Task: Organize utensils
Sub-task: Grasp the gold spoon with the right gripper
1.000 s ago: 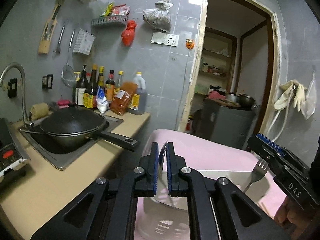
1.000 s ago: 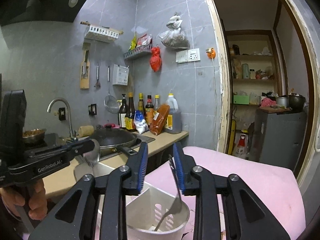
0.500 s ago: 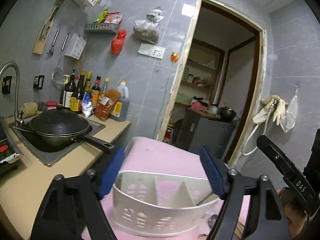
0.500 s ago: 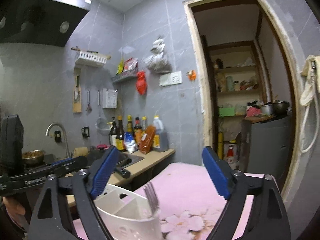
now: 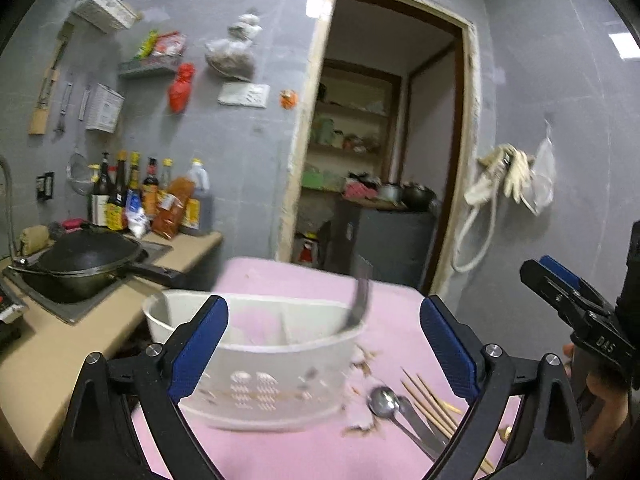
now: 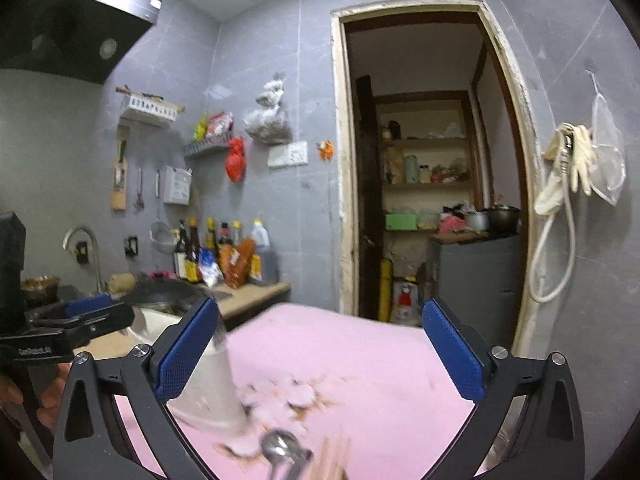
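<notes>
On the pink flowered tablecloth (image 5: 304, 448) stands the white perforated plastic caddy (image 5: 256, 360), with what seems a fork handle (image 5: 360, 300) leaning inside. Beside it lie a steel spoon (image 5: 384, 402) and thin wooden sticks (image 5: 430, 402), probably waiting for sorting. Both the left gripper (image 5: 324, 344) and right gripper (image 6: 320, 352) are spread wide, holding nothing.

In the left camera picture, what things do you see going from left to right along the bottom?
Black pan → white utensil holder → spoon → wooden sticks → the other gripper at the far right edge.
</notes>
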Available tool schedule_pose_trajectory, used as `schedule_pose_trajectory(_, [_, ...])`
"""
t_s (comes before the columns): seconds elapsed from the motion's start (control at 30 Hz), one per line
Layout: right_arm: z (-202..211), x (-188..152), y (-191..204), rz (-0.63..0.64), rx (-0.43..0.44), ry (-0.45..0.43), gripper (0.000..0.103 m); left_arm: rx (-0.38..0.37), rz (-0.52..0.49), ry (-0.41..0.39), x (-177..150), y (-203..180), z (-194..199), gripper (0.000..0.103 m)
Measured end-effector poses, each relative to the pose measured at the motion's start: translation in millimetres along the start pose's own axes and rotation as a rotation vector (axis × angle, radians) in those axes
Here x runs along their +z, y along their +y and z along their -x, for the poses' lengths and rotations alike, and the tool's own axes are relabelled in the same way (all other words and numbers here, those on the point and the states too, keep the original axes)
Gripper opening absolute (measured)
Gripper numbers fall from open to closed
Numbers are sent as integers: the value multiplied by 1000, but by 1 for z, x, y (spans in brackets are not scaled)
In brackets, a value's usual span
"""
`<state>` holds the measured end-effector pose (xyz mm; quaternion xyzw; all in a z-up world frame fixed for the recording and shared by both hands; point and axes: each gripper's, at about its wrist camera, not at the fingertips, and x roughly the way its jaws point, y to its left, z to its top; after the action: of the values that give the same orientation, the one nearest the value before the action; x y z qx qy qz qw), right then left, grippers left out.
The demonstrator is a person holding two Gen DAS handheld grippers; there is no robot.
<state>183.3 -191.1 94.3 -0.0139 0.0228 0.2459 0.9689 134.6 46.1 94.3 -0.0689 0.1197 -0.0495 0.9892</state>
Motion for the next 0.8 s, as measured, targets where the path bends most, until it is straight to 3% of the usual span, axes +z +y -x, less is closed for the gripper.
schedule_pose_trajectory(0.37, [1,-44,-33,25,-66,240,103,-103,-5,228,-44,-23,-38,94])
schedule_pose_trajectory(0.47, [-2,-57,-39,15,-64,329,98,-119,-25,277,-50,-29,-46,94])
schedule_pose_trajectory(0.63, [-9,-80,-42,24,-53,462,70,-146,-62,354,-60,-39,-60,92])
schedule_pose_trajectory(0.67, [-10,-84,-41,29,-47,489,63,-152,-65,378,-63,-40,-65,89])
schedule_pose_trajectory(0.8, [-15,-100,-36,51,-18,584,53,-169,-59,474,-72,-40,-83,71])
